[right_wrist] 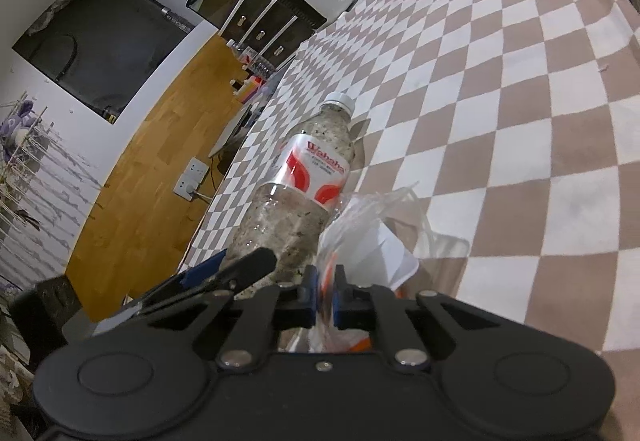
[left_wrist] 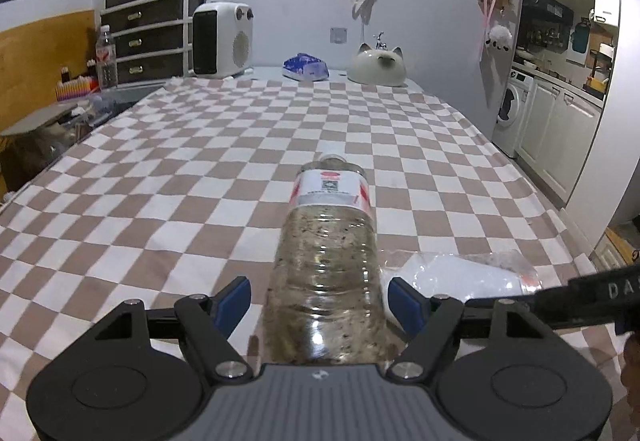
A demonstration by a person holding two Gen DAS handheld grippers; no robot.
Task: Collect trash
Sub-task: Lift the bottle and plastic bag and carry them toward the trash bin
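A clear plastic bottle (left_wrist: pixel 326 241) with a red-and-white label lies on the checkered tablecloth (left_wrist: pixel 200 169), cap pointing away. It holds dirty, speckled residue. My left gripper (left_wrist: pixel 320 295) straddles its base, open, with a gap between each blue pad and the bottle. To the right lies a crumpled clear plastic bag (left_wrist: pixel 456 273). In the right wrist view my right gripper (right_wrist: pixel 325 291) is shut on that bag (right_wrist: pixel 360 233), pinching a fold with orange print. The bottle (right_wrist: pixel 296 193) lies just left of the bag, with a left finger (right_wrist: pixel 248 265) beside its base.
At the table's far end stand a white heater (left_wrist: pixel 222 37), a blue tissue pack (left_wrist: pixel 305 68) and a white cat-shaped piece (left_wrist: pixel 377 66). Drawers (left_wrist: pixel 148 37) and another bottle (left_wrist: pixel 106 57) stand at the far left. The table drops off at left and right.
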